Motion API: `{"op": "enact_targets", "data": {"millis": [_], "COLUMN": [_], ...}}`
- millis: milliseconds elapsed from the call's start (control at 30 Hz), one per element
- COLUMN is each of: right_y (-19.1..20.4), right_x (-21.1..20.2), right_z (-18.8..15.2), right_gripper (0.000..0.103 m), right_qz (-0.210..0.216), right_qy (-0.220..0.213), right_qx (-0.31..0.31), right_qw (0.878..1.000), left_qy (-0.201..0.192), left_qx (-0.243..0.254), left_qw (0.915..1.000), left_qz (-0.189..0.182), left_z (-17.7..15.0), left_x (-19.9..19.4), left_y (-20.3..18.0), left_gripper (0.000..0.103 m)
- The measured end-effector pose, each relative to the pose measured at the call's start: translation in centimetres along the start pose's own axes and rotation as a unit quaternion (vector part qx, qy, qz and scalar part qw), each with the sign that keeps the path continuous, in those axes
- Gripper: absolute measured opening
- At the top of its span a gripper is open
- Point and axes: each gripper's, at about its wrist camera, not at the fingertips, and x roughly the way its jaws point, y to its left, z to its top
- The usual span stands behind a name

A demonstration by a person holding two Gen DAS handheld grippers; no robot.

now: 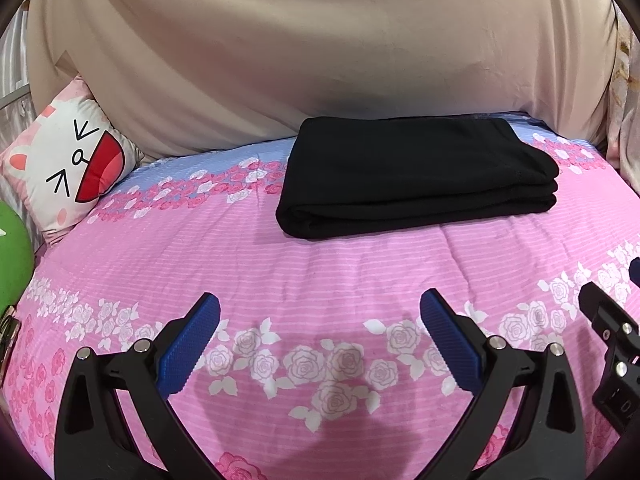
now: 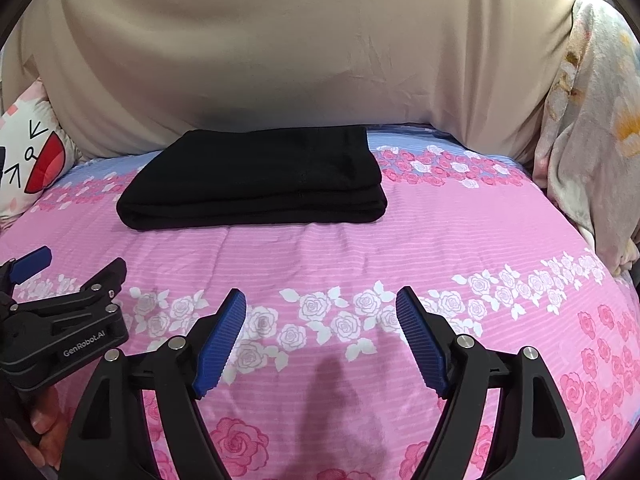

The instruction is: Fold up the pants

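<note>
Both tongs, left gripper and right gripper, stand wide and empty above the pink floral quilt. Black fabric pants lie folded in a compact stack; folding appears complete.

Even, sharp, fisheye-warped, dark-vignetted edges.

Pink bedspread with white and pink rose bands and a blue strip at the far edge. Beige draped cloth behind. Cartoon-face cushion far left, beside a green object; pale floral fabric at right.
</note>
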Motion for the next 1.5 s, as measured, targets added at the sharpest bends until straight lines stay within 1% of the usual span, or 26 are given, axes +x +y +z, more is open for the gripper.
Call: {"op": "enact_targets", "data": {"millis": [300,400,433,600,700,800,1500], "right_y": [0.18,0.25,0.31,0.37,0.39,0.37,0.38], "right_x": [0.11,0.16,0.22,0.27,0.25,0.25,0.25], "right_z": [0.02,0.06,0.1,0.09,0.06,0.05,-0.13], "right_gripper": [0.075,0.075,0.075,0.075,0.075,0.075,0.075], "right_qz": [0.005,0.003,0.003,0.003,0.003,0.003,0.002], "right_qy": [0.003,0.002,0.002,0.003,0.003,0.003,0.005], "right_qx": [-0.003,-0.005,-0.006,-0.007,-0.007,-0.006,-0.004], "right_qw": [1.0,1.0,1.0,1.0,1.0,1.0,1.0], "left_qy": [0.001,0.001,0.001,-0.008,-0.005,0.0,0.001], "left_qx": [-0.002,-0.006,-0.009,-0.016,-0.018,-0.016,-0.017], "left_qw": [1.0,0.9999,0.9998,0.9991,0.9992,0.9997,0.9998], "left_qz": [0.002,-0.008,-0.017,-0.039,-0.035,-0.019,-0.015], "left_z": [0.05,0.11,0.14,0.22,0.2,0.22,0.15], "left_x": [-0.12,-0.1,-0.08,-0.34,-0.24,-0.08,0.03], "left_y": [-0.36,-0.22,-0.12,0.07,0.1,-0.06,-0.11], "left_gripper": [0.098,0.098,0.098,0.098,0.098,0.098,0.098]}}
